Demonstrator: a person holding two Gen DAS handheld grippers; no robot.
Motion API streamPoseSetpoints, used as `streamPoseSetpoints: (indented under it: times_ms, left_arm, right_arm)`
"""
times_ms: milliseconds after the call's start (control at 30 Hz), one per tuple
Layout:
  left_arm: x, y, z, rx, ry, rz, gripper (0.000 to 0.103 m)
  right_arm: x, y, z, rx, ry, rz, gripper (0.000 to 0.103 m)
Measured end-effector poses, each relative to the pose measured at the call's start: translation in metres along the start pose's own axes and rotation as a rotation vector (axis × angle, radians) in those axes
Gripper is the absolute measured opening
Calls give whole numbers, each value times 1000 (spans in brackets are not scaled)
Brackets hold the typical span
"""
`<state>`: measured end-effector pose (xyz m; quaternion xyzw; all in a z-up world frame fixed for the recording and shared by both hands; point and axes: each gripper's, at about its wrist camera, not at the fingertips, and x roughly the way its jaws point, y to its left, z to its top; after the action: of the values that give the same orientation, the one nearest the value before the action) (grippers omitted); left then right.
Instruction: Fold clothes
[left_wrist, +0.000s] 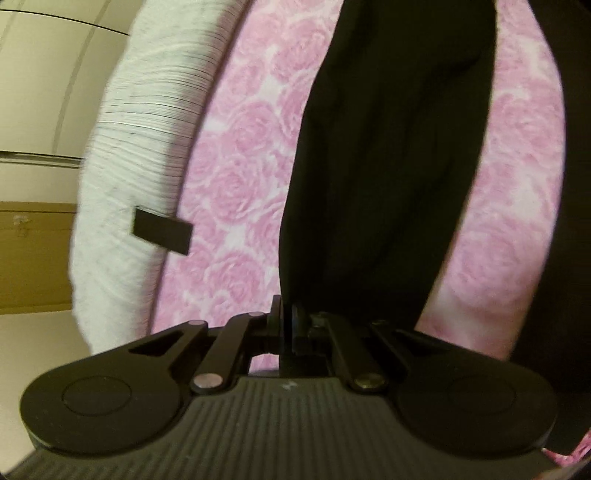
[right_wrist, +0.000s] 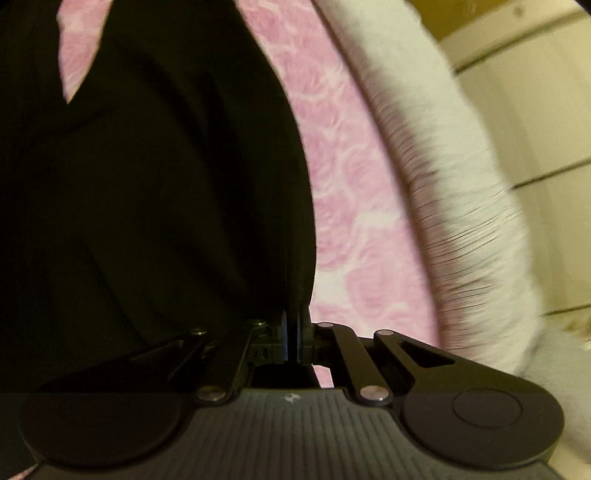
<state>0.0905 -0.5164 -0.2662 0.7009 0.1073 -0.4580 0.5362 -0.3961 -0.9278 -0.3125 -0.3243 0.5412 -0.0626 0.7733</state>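
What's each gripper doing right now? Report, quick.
Left gripper: shut on the black garment.
Right gripper: shut on the black garment.

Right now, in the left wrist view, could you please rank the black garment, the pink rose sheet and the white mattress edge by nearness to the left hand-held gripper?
1. Black garment, clamped in the left hand-held gripper.
2. Pink rose sheet, under it.
3. White mattress edge, far left.
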Motion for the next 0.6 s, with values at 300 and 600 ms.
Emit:
streamPoseSetpoints:
  times_ms: [300,600]
  left_arm:
    - [-93,-130,-59,-17,12,85,2]
    - [-102,-248,-96,133,-1,-48,1]
  right_arm:
    - [-82,104,-24,-5,-18,-220,2]
    - [-70,190,-43,-27,112,-146,3]
